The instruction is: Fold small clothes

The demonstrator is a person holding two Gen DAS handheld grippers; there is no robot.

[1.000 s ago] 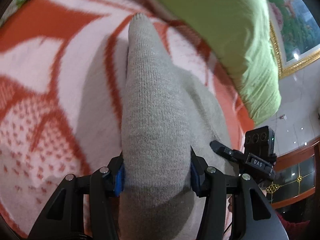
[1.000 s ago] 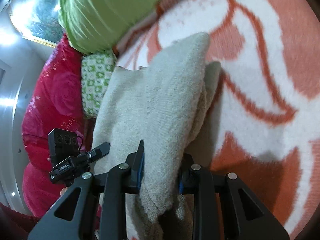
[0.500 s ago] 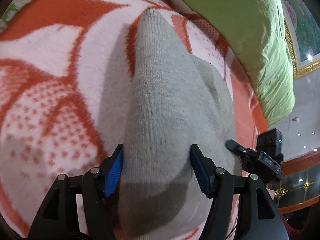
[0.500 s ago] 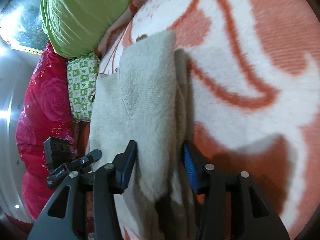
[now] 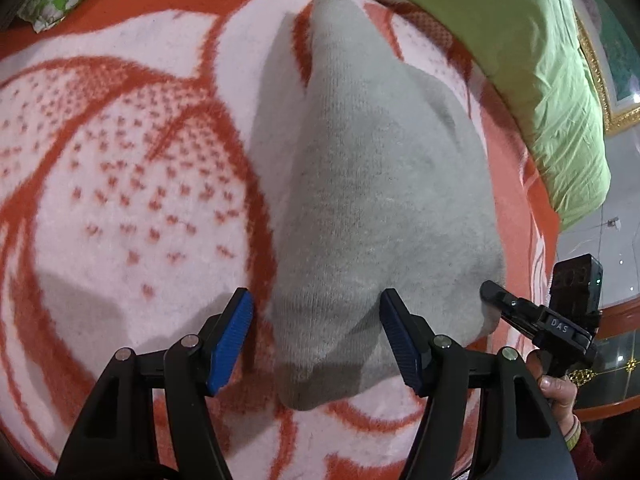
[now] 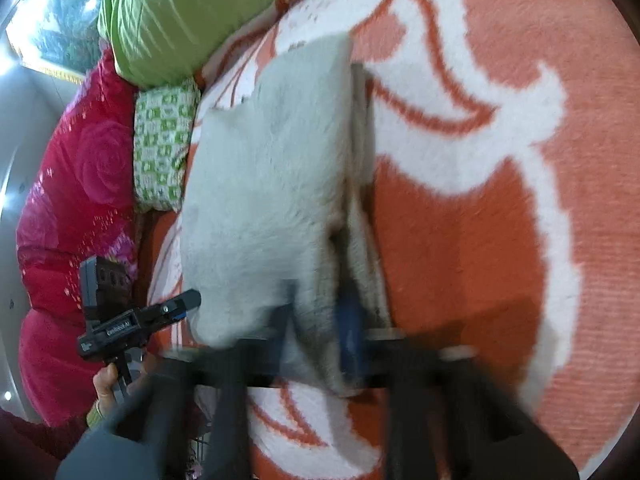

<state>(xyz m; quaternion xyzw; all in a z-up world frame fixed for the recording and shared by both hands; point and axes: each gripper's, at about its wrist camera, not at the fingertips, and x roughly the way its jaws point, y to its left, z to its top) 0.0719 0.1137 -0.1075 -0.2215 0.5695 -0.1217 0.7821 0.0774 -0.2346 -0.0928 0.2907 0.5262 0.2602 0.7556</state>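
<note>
A small grey knit garment (image 5: 360,184) lies folded on the orange-and-white blanket (image 5: 120,184). My left gripper (image 5: 316,332) is open, its blue pads (image 5: 230,340) standing on either side of the garment's near end with a gap on the left. In the right wrist view the same garment (image 6: 272,184) lies doubled over. My right gripper (image 6: 316,336) is blurred; its jaws stand apart around the garment's near edge. The other hand-held gripper shows in each view, in the left wrist view (image 5: 552,320) and in the right wrist view (image 6: 128,320).
A green pillow (image 5: 540,60) lies at the far side of the blanket. A red floral quilt (image 6: 68,220) and a green-checked cloth (image 6: 160,152) lie to the left in the right wrist view. A gold-framed picture (image 5: 608,60) hangs behind.
Both grippers opened and let go of the garment. It dropped flat onto the blanket, and both grippers drew back a little from it.
</note>
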